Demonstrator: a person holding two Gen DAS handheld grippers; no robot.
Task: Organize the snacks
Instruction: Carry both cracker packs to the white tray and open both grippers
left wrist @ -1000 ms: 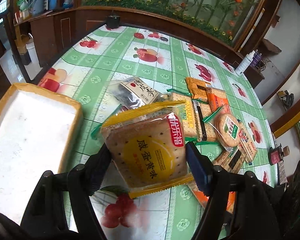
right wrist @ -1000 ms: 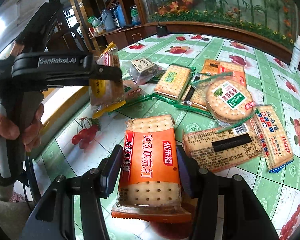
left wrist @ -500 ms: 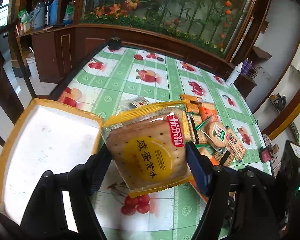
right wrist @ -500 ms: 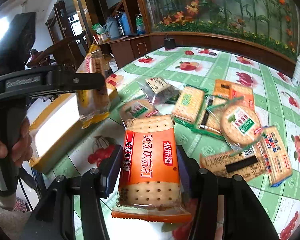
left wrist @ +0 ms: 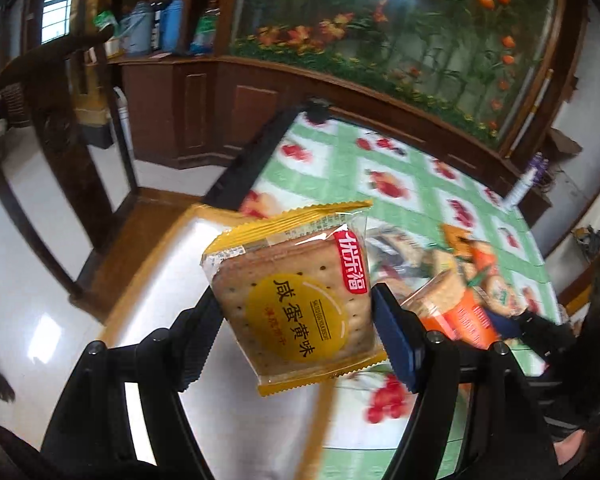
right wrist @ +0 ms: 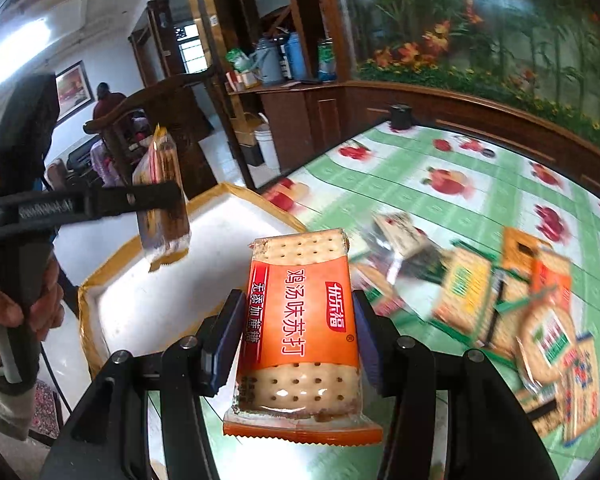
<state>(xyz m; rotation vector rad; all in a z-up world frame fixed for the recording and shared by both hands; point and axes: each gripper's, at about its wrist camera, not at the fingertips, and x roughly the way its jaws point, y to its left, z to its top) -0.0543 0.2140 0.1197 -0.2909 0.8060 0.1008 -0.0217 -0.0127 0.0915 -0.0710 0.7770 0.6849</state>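
Note:
My left gripper [left wrist: 296, 328] is shut on a yellow cracker pack [left wrist: 296, 300], held in the air above the white tray with an orange rim [left wrist: 172, 276]. The right wrist view shows that same left gripper [right wrist: 162, 200] from the side, the yellow pack [right wrist: 162, 196] hanging over the tray [right wrist: 148, 300]. My right gripper [right wrist: 296, 336] is shut on an orange cracker pack [right wrist: 300, 320], lifted near the tray's right edge. In the left wrist view the orange pack [left wrist: 456, 312] shows at the right.
Several other snack packs [right wrist: 500, 304] lie in a heap on the green fruit-pattern tablecloth [right wrist: 440, 184] to the right. A person's hand [right wrist: 4, 312] grips the left tool. A wooden chair [right wrist: 172, 120] and cabinets stand beyond the table's left edge.
Both grippers have risen and swung left from the snack heap toward the tray, each keeping its pack. The tray now lies under the yellow pack.

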